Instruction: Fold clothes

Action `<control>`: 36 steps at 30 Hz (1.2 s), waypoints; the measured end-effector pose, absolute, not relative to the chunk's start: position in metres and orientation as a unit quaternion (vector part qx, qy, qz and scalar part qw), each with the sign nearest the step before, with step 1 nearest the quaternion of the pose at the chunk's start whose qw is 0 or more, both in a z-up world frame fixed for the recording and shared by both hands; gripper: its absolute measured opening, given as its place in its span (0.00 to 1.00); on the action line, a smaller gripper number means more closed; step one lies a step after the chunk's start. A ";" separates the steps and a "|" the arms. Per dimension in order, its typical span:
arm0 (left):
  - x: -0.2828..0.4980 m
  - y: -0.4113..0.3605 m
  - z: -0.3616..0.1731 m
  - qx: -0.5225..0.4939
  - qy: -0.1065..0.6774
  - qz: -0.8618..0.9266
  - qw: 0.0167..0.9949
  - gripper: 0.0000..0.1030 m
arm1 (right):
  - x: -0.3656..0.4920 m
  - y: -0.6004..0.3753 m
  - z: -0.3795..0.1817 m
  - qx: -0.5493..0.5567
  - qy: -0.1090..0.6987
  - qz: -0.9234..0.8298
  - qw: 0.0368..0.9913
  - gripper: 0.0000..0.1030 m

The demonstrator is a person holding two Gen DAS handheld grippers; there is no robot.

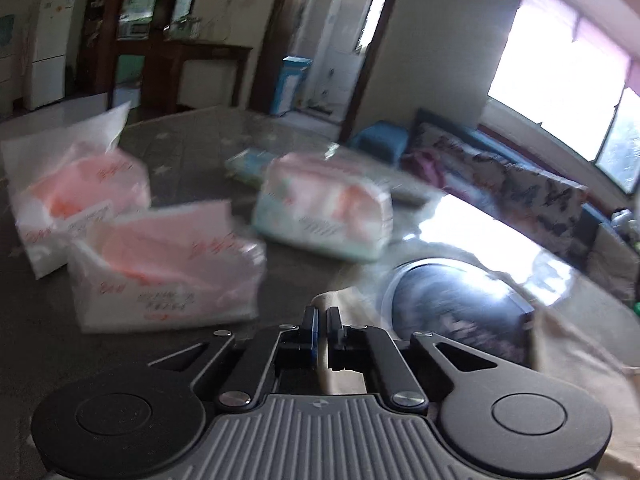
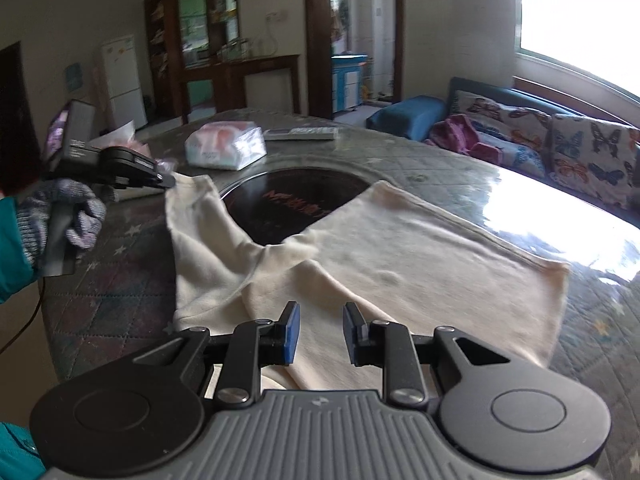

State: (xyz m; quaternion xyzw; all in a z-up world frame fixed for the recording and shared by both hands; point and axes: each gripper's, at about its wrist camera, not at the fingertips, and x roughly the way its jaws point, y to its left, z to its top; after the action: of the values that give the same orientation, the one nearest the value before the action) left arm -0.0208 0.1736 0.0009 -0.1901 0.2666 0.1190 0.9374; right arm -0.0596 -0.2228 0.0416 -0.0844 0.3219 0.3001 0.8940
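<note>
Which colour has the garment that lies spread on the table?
The soft knit garment is plain cream, without pattern; the right wrist view shows it best.

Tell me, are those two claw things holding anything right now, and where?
The left gripper is shut on the cream garment, pinching its far left corner. The right gripper is open above the garment's near edge, holding nothing.

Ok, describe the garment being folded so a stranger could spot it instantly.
On the round table, over the dark induction hob at its centre, lies a cream garment. The left gripper pinches its far corner. Unlike the pink tissue packs nearby, it is plain, flat cloth.
</note>
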 end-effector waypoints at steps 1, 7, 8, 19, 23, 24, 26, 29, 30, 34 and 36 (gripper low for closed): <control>-0.023 0.165 0.010 -0.190 0.258 0.098 0.942 0.04 | -0.060 -0.228 0.042 -0.078 0.322 0.294 0.897 0.22; -0.039 0.092 0.055 -0.179 0.222 -0.059 0.957 0.04 | -0.065 -0.265 0.043 -0.045 0.324 0.239 0.914 0.22; -0.042 0.079 0.061 -0.177 0.218 -0.088 0.956 0.04 | -0.067 -0.272 0.043 -0.039 0.323 0.229 0.917 0.22; -0.050 -0.051 0.026 -0.141 0.273 -0.297 0.904 0.04 | -0.079 -0.327 0.040 0.014 0.329 0.145 0.933 0.22; -0.048 -0.072 -0.001 -0.114 0.294 -0.308 0.897 0.04 | -0.078 -0.332 0.035 0.027 0.336 0.137 0.931 0.22; -0.048 -0.074 -0.006 -0.112 0.303 -0.315 0.893 0.05 | -0.078 -0.332 0.033 0.029 0.337 0.137 0.931 0.22; -0.050 -0.077 -0.016 -0.110 0.322 -0.330 0.881 0.08 | -0.076 -0.329 0.030 0.034 0.340 0.143 0.929 0.22; -0.059 -0.078 -0.020 -0.094 0.329 -0.335 0.878 0.10 | -0.073 -0.325 0.025 0.042 0.345 0.151 0.925 0.22; -0.062 -0.074 -0.019 -0.092 0.329 -0.335 0.878 0.10 | -0.072 -0.323 0.024 0.042 0.347 0.155 0.924 0.22; -0.068 -0.044 -0.008 -0.080 0.316 -0.311 0.893 0.17 | -0.068 -0.311 0.018 0.043 0.356 0.175 0.917 0.22; -0.070 -0.026 -0.003 -0.069 0.307 -0.291 0.904 0.20 | -0.065 -0.306 0.015 0.042 0.362 0.181 0.914 0.24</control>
State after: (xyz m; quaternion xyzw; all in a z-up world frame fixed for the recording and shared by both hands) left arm -0.0696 -0.0257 -0.0034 -0.0688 0.3071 -0.2907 0.9036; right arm -0.0653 -0.3059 0.0151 0.0425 0.3615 0.1815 0.9135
